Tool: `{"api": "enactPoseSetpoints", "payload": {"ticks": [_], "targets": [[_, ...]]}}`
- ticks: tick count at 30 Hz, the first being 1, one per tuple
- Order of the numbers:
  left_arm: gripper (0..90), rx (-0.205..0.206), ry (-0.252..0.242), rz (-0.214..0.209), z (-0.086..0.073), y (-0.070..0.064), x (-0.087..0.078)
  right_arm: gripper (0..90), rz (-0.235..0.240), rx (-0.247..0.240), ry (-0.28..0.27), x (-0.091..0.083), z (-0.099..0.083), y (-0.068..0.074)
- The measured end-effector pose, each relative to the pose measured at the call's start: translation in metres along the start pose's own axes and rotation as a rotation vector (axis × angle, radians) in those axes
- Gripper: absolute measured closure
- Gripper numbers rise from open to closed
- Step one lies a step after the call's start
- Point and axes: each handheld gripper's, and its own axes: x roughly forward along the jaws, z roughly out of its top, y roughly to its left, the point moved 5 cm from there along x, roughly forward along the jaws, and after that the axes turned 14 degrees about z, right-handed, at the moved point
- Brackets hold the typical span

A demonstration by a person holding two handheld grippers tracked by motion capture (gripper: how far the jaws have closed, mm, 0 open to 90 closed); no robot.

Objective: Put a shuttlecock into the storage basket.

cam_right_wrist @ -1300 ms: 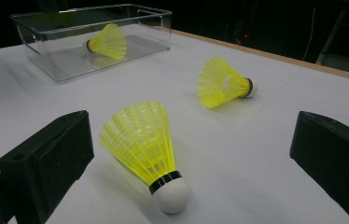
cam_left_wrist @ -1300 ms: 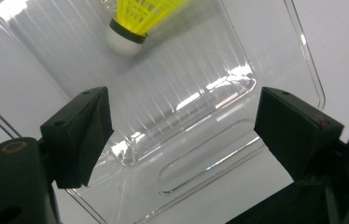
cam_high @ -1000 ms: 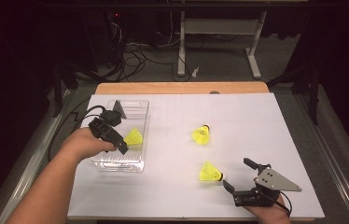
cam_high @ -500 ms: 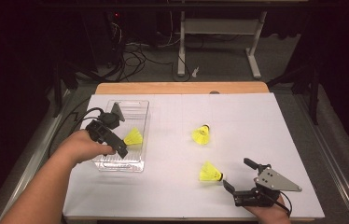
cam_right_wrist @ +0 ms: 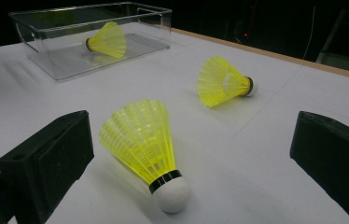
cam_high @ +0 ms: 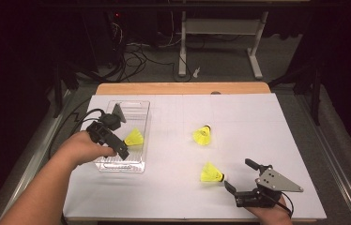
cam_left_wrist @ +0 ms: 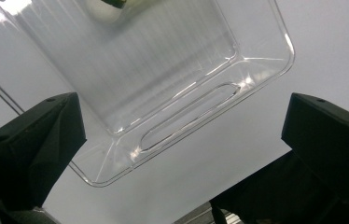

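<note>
One shuttlecock [cam_high: 134,138] in bin [cam_high: 136,165] at left, two shuttlecocks [cam_high: 202,135] [cam_high: 211,173] on table [cam_high: 258,122] right

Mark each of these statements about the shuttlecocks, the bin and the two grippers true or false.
1. One yellow shuttlecock lies inside the clear plastic bin. True.
2. Three shuttlecocks lie loose on the white table. False: two do, the nearer and the farther.
3. The right gripper has its jaws open toward the nearer shuttlecock. True.
4. The left gripper grips a shuttlecock. False: its jaws are open and hold nothing.
</note>
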Motion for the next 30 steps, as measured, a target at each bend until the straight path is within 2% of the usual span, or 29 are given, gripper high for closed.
{"api": "enactPoseSetpoints", "payload": {"ticks": [11, 30], "targets": [[0.9, 0.031, -0.006, 0.003, 0.005, -0.012, -0.004, 0.2, 0.000, -0.001, 0.002, 0.000, 0.000, 0.000], [1.2, 0.107, -0.018, -0.008, 0.025, -0.050, -0.010, 0.2, 0.003, 0.002, 0.005, 0.000, 0.000, -0.001]]}}
